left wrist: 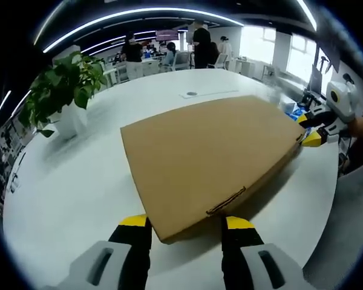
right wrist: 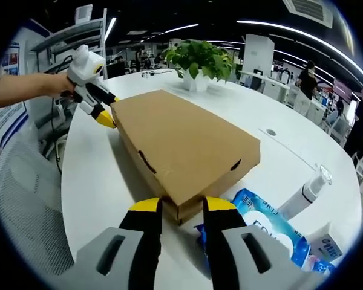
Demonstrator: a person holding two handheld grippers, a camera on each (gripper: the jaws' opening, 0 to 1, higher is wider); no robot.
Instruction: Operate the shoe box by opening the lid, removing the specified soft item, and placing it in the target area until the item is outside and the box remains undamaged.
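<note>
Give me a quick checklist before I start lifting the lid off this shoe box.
1. Lid shut and flat on the shoe box: ok, still closed.
2. Left claw at its box corner: ok, jaws open on either side of the corner.
3. Right claw at the opposite corner: ok, jaws open, straddling it.
4. Actual grip on the lid edge: cannot tell, contact not visible in either view.
5. Box condition: ok, no tears or crushed edges showing.
6. Room to set the item down: not ok on the right claw's side, where the blue wipes pack and white bottle crowd the box; bare table lies toward the plant.
</note>
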